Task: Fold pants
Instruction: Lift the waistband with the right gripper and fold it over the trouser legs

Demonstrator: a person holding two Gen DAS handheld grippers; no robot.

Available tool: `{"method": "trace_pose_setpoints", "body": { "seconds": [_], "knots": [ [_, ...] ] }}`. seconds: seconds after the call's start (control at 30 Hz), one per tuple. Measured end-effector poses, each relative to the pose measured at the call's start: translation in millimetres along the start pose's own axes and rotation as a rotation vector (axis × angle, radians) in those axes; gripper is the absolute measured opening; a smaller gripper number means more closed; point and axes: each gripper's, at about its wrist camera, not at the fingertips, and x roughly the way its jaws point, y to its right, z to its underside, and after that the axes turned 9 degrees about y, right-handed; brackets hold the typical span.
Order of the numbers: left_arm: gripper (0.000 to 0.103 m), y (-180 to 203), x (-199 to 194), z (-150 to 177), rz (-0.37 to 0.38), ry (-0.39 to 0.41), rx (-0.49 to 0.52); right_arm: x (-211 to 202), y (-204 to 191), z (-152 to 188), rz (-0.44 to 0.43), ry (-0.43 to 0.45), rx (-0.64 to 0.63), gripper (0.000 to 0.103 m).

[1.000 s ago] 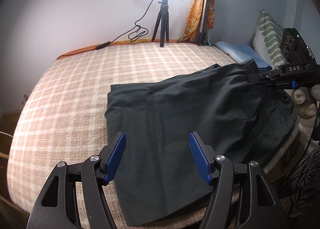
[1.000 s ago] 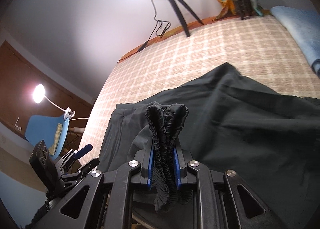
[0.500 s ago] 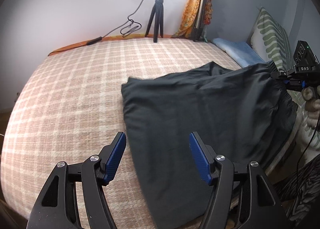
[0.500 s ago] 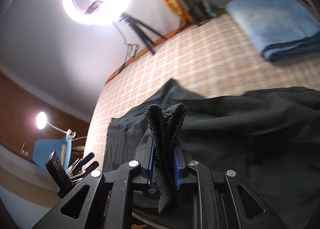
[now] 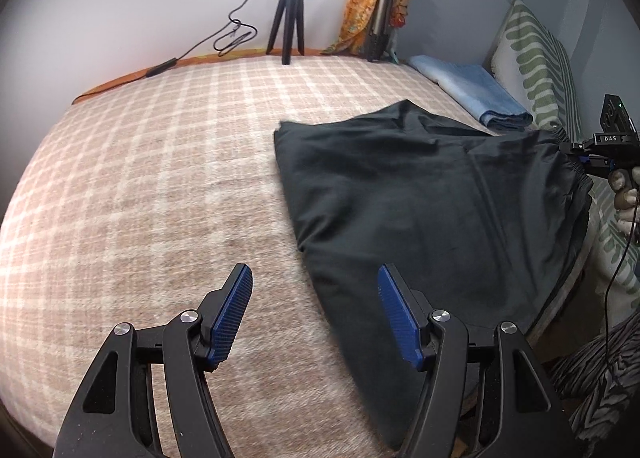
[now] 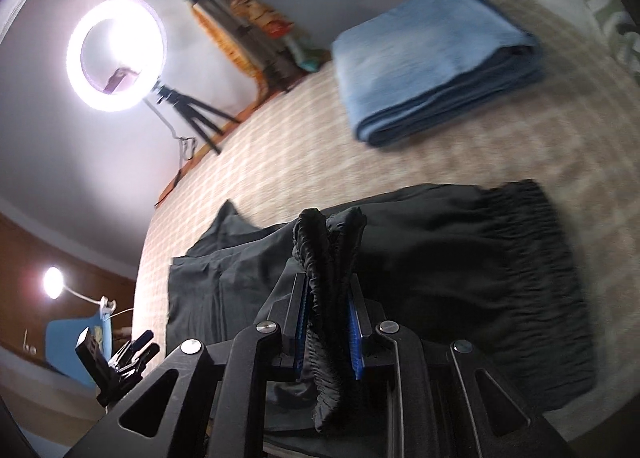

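While the left gripper (image 5: 316,314) hangs spread and empty, only the right-wrist view shows the right gripper (image 6: 328,322) pinching the pants (image 6: 460,258).

There is one pair of dark pants (image 5: 432,210) on one checked bed (image 5: 140,198), and two grippers: the left gripper (image 5: 316,314) and the right gripper (image 6: 329,310). At the far right lie one folded blue towel (image 6: 432,58) and one leaf-print pillow (image 5: 536,70). Far off stand one ring light (image 6: 116,54) on one tripod (image 5: 289,14), and at the left one small lamp (image 6: 53,283).

Plaid-covered bed (image 5: 160,186) under dark pants (image 5: 420,198), folded blue towel (image 5: 472,94), tripod (image 5: 288,14)
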Motion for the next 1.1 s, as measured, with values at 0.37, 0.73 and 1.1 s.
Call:
{"method": "trace_pose_setpoints", "body": {
  "seconds": [0.37, 0.73, 1.1],
  "knots": [
    [0.065, 7, 8, 3, 0.022, -0.030, -0.004, -19, 18, -12, 0.201, 0.047, -0.081, 0.017],
    [0.065, 13, 10, 18, 0.096, -0.085, -0.050, 11, 16, -8, 0.436, 0.012, -0.256, 0.025],
    [0.065, 20, 7, 29, 0.181, -0.107, -0.159, -2, -23, -8, 0.553, 0.113, -0.398, 0.056]
  ]
}}
